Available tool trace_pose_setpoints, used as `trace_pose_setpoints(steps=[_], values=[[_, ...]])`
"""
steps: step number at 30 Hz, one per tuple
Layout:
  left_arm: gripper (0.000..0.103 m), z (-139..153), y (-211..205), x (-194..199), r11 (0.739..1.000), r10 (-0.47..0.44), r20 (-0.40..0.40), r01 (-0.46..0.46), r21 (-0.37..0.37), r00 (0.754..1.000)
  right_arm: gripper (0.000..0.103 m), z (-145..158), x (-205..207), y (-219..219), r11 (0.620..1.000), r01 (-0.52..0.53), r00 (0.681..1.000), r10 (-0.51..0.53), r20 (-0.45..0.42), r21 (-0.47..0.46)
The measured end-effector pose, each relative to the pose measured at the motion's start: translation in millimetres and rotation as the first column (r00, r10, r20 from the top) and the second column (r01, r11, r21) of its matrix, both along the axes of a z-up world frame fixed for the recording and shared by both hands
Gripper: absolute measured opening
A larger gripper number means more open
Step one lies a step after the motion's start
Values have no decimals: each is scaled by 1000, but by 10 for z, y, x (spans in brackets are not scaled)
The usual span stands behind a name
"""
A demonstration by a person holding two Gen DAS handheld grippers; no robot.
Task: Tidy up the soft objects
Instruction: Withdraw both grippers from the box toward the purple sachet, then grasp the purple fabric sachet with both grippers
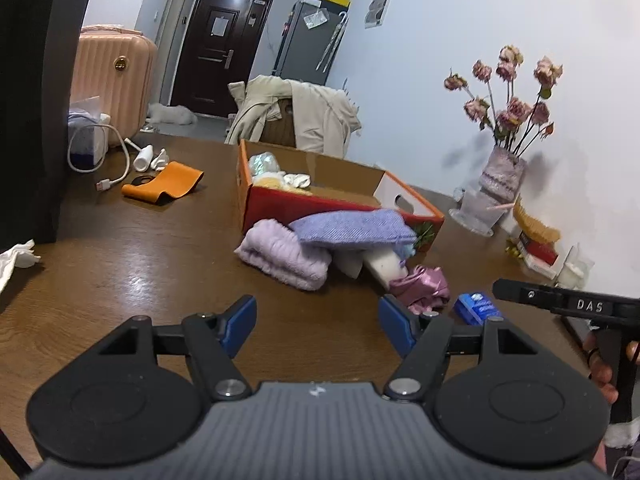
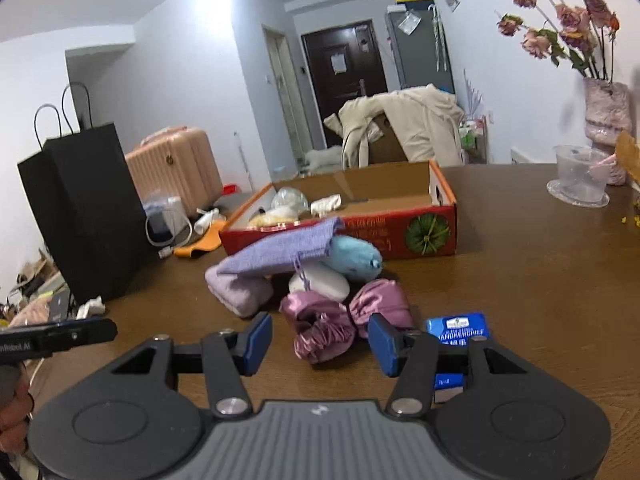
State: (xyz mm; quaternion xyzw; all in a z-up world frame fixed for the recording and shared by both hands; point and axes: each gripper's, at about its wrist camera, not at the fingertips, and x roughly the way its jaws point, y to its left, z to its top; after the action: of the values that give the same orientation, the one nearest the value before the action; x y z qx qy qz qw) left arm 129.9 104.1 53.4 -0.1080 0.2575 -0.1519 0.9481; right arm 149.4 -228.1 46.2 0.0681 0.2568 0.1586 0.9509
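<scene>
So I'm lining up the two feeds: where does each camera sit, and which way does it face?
Left wrist: on the left gripper, low over the table, facing the red box; the right gripper and a hand show at right.
Right wrist: on the right gripper, aimed at the pink satin bundle; the left gripper's body shows at left.
Shared: box, lilac towel, blue tissue pack, door.

Both tools look like the same build: the left tool (image 1: 316, 326) and right tool (image 2: 316, 338) each have matte black linkage arms with triangular cutouts, silver pivot screws, blue pads on the fingertips (image 1: 240, 322), and a ribbed grey body flanked by two round black discs. Off to the right of the left tool you can see the other unit's black bar with white "DAS" lettering. The hand (image 1: 604, 372) gripping its handle has a pale fuzzy cuff showing just below.
</scene>
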Motion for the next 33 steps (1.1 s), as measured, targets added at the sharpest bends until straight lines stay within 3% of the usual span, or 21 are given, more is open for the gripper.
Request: trace_pose_setpoints(steps=[3, 8, 13, 17, 19, 21, 23, 25, 29, 33], values=[[70, -24, -51, 127, 1000, -4, 9, 5, -18, 1000, 53, 8, 91, 52, 1000, 0, 1000, 0, 7, 6], [69, -116, -149, 588, 997, 63, -7, -64, -39, 998, 53, -85, 408, 101, 1000, 17, 999, -17, -29, 21], [62, -213, -222, 1158, 995, 45, -58, -50, -90, 997, 52, -145, 878, 114, 997, 15, 999, -11, -50, 79], [53, -345, -275, 1501, 988, 16, -108, -32, -149, 994, 50, -251, 1298, 121, 987, 21, 996, -6, -94, 159], [49, -413, -298, 1618, 984, -15, -121, -7, -178, 993, 42, -330, 1481, 118, 975, 23, 991, 7, -131, 222], [29, -493, -322, 1704, 984, -32, -120, 10, -176, 992, 33, -414, 1613, 144, 965, 17, 987, 26, -159, 262], [22, -550, -322, 1741, 982, -50, -125, 26, -188, 991, 19, -472, 1692, 174, 963, 9, 985, 37, -166, 270], [17, -544, -312, 1735, 978, -65, -116, 40, -206, 991, 12, -481, 1695, 180, 961, 9, 988, 35, -153, 277], [14, -394, -332, 1590, 975, -85, -57, 72, -208, 995, 11, -380, 1605, 218, 972, -4, 994, 30, -106, 234], [13, -129, -369, 1273, 975, -90, 32, 95, -201, 995, 11, -101, 1294, 277, 988, -80, 997, 80, 7, 135]])
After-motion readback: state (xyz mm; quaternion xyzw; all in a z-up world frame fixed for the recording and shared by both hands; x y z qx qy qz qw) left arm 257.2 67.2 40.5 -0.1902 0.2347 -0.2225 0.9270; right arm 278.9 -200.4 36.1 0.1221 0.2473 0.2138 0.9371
